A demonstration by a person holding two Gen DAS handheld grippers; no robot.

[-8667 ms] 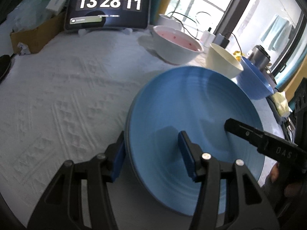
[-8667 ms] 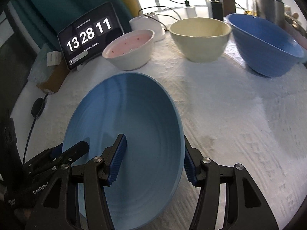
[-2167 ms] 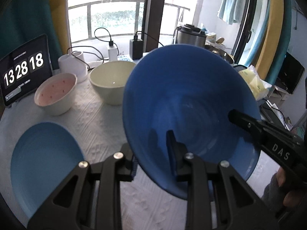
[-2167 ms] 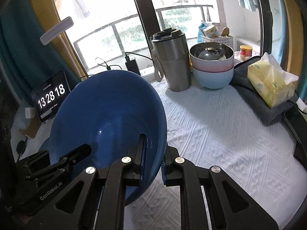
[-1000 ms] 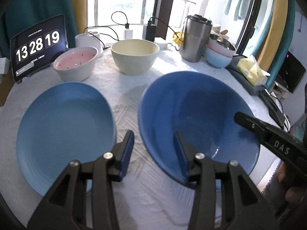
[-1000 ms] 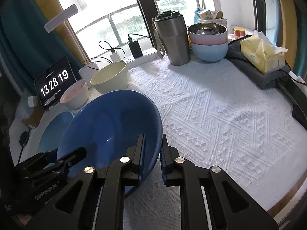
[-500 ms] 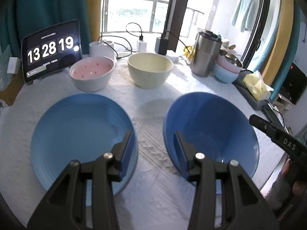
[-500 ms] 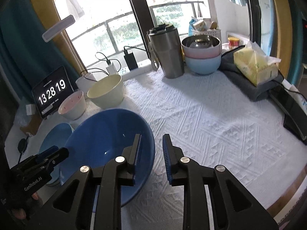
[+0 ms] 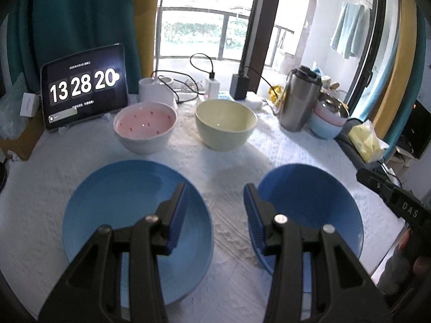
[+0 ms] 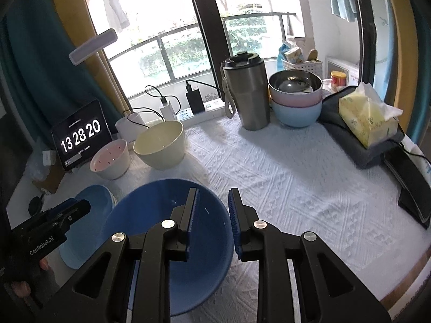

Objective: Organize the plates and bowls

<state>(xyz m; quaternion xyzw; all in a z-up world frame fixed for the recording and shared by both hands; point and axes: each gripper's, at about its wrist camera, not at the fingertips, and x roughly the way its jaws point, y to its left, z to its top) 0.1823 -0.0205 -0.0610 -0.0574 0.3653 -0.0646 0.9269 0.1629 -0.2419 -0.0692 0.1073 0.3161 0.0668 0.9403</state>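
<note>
Both grippers hang empty above the white textured tablecloth [image 9: 32, 210]. Left gripper [image 9: 215, 212] stands moderately spread, blue pads over the gap between the two blue dishes, touching neither. Right gripper [image 10: 212, 215] sits narrower, jaws just eased apart, nothing between them, near rim of the bowl below.

Progress now: the wide light-blue round plate [image 9: 121, 204] lies flat at front left, and the deep dark-blue ceramic bowl [image 9: 317, 202] rests upright just beside it, each set down and released. Left to sort, I'd judge: the pale-yellow bowl [image 9: 226, 123] and the smaller white bowl with pink speckled inside [image 9: 145, 126], both untouched in the row behind, near the clock tablet [image 9: 83, 94].
</note>
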